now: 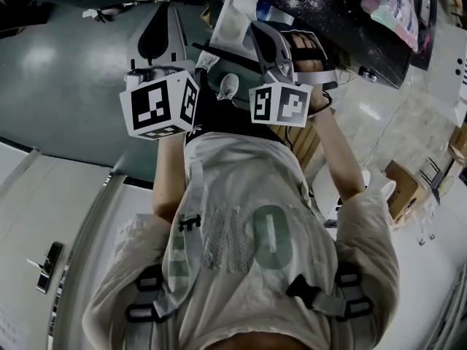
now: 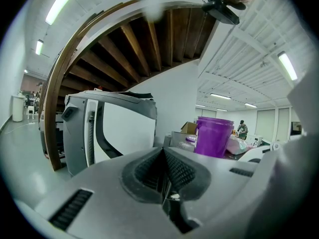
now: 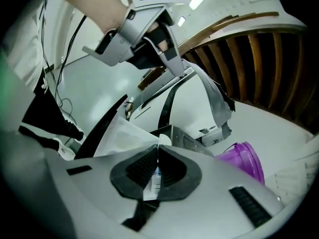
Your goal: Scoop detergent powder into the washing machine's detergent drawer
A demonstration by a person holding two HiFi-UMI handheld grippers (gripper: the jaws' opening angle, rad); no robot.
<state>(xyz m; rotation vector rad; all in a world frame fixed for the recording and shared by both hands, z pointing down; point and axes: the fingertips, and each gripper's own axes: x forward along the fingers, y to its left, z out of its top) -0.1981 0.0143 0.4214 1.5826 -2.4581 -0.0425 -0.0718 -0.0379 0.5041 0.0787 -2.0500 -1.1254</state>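
Note:
Both grippers are held up in front of the person's chest. My right gripper (image 1: 257, 30) (image 3: 157, 158) is shut on a thin white piece with blue print (image 3: 153, 179), which looks like the handle of a white scoop (image 1: 257, 9). Just past its tips lies a white bag or tray (image 1: 232, 22) (image 3: 115, 142). My left gripper (image 1: 169, 14) (image 2: 164, 171) is shut with only a white crumb between its pads. It points at a grey-and-white appliance (image 2: 110, 129). No detergent drawer can be made out.
A purple bucket (image 2: 214, 136) (image 3: 245, 161) stands on a dark, powder-dusted table (image 1: 325, 14) with a pink-and-white bag (image 1: 398, 7). A cardboard box (image 1: 401, 188) sits at the right. Grey floor (image 1: 66, 71) lies at the left. Wooden beams (image 2: 144, 39) arch overhead.

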